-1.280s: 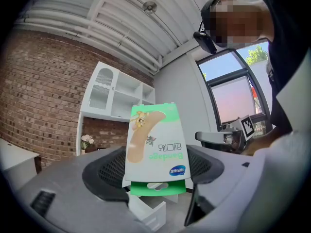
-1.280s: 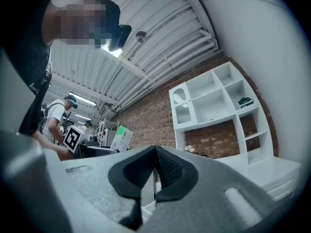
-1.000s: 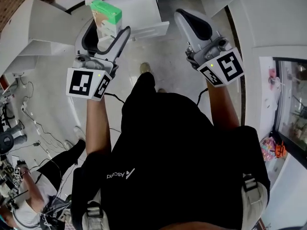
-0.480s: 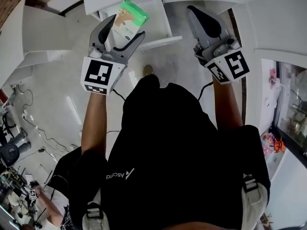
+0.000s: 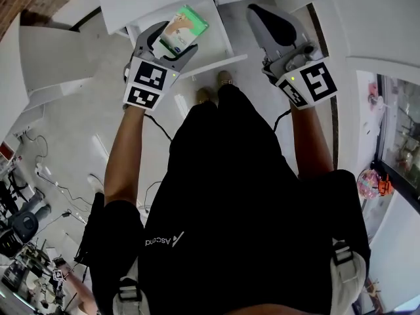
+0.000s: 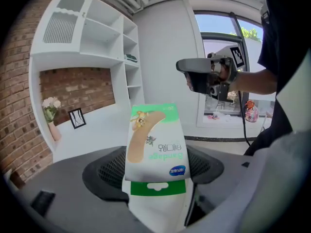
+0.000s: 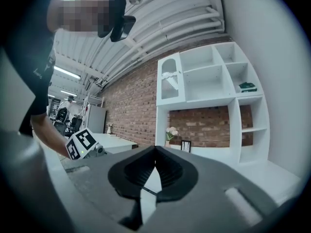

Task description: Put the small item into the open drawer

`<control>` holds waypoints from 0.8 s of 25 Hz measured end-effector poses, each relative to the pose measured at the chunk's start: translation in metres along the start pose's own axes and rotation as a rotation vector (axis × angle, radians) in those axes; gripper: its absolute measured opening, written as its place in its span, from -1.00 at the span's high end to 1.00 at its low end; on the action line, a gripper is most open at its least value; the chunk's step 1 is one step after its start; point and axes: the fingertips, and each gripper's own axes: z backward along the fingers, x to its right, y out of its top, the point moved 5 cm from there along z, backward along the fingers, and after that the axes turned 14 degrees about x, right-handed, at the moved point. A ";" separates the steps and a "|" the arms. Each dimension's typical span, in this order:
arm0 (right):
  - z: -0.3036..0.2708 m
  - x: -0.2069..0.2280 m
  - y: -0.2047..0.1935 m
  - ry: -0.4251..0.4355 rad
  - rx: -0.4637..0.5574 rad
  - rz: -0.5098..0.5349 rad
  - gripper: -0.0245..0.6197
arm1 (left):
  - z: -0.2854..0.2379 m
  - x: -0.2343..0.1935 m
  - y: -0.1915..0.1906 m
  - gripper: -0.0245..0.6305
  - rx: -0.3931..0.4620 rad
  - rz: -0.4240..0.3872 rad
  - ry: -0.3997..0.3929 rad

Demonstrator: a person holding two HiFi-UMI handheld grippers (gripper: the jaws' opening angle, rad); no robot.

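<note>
A green-and-white bandage box (image 5: 184,29) is the small item. My left gripper (image 5: 176,37) is shut on it and holds it over the open white drawer (image 5: 218,39) at the top of the head view. In the left gripper view the box (image 6: 156,144) stands upright between the two dark pads, and the left gripper (image 6: 155,171) clamps its lower part. My right gripper (image 5: 258,12) hangs to the right of the drawer, shut with nothing in it. In its own view the right gripper (image 7: 155,153) has its jaws meeting at the tips.
The person's shoes (image 5: 214,88) stand just before the drawer front. A white shelf unit (image 7: 214,86) against a brick wall holds a flower vase (image 6: 50,114) and a small picture frame (image 6: 77,118). Cables (image 5: 39,169) lie on the floor at the left.
The left gripper has carried the box forward and to the right, from beside the drawer's left edge to over the drawer. The person has stepped closer; the right gripper has barely moved.
</note>
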 end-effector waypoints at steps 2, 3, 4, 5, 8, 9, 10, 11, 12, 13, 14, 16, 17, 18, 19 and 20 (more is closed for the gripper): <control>-0.007 0.008 -0.009 0.009 -0.016 0.004 0.92 | -0.014 -0.006 -0.013 -0.16 -0.042 0.004 -0.016; -0.011 0.012 -0.013 0.013 -0.022 0.003 0.92 | -0.021 -0.009 -0.019 -0.16 -0.065 0.007 -0.022; -0.014 0.016 -0.017 0.017 -0.027 0.001 0.92 | -0.028 -0.012 -0.026 -0.16 -0.091 0.011 -0.027; -0.017 0.020 -0.020 0.021 -0.032 -0.002 0.92 | -0.035 -0.015 -0.034 -0.16 -0.118 0.019 -0.030; -0.025 0.034 -0.031 0.037 -0.049 -0.006 0.92 | -0.054 -0.020 -0.062 -0.16 -0.208 0.046 -0.035; -0.027 0.040 -0.035 0.042 -0.054 -0.007 0.92 | -0.061 -0.022 -0.069 -0.16 -0.230 0.052 -0.039; -0.029 0.046 -0.039 0.045 -0.060 -0.009 0.92 | -0.069 -0.023 -0.076 -0.16 -0.248 0.054 -0.043; -0.031 0.050 -0.043 0.048 -0.064 -0.012 0.92 | -0.077 -0.026 -0.082 -0.16 -0.266 0.055 -0.046; -0.033 0.055 -0.047 0.049 -0.068 -0.017 0.92 | -0.084 -0.029 -0.090 -0.16 -0.288 0.058 -0.047; -0.035 0.059 -0.051 0.049 -0.072 -0.022 0.92 | -0.091 -0.032 -0.099 -0.16 -0.311 0.062 -0.048; -0.035 0.063 -0.056 0.047 -0.076 -0.028 0.92 | -0.098 -0.034 -0.107 -0.16 -0.334 0.066 -0.048; -0.036 0.071 -0.063 0.041 -0.086 -0.041 0.92 | -0.112 -0.040 -0.122 -0.16 -0.375 0.075 -0.048; -0.036 0.075 -0.066 0.039 -0.090 -0.046 0.92 | -0.119 -0.043 -0.128 -0.16 -0.391 0.079 -0.047; -0.036 0.079 -0.069 0.037 -0.094 -0.050 0.92 | -0.126 -0.046 -0.134 -0.16 -0.404 0.083 -0.046; -0.036 0.083 -0.071 0.034 -0.097 -0.055 0.92 | -0.133 -0.049 -0.139 -0.16 -0.415 0.088 -0.044; -0.036 0.087 -0.074 0.030 -0.101 -0.060 0.92 | -0.140 -0.052 -0.144 -0.16 -0.427 0.093 -0.043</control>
